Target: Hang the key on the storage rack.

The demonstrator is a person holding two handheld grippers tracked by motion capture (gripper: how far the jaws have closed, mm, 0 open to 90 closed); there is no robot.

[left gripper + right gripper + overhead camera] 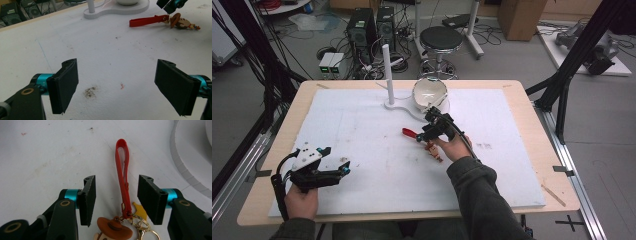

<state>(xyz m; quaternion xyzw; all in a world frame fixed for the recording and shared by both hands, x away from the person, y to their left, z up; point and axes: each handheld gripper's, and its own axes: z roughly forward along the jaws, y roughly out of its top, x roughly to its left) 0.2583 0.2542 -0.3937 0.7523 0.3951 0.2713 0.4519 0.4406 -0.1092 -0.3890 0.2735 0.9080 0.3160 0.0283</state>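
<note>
Jaws of the right tool stand part open on either side of a red strap, with clear gaps between the pads and the strap, so nothing is gripped. In the right gripper view the strap runs straight ahead from between the jaws, its looped end lying beyond their tips on the white mat. At the near end of the strap, just behind the jaw tips, a metal clasp joins it to a small figure in a brown hat, a yellow star and a gold ring. From the high view the right tool points away from the person's right hand, with the strap poking out to its left and the figure lying under the hand. A white stand carrying an upright post and a bowl sits just beyond the right tool. The left tool is wide open over bare mat with nothing between its jaws; the strap and figure lie well ahead of it and to its right. In the high view the left tool rests low near the table's front left corner, well apart from the right one.
</note>
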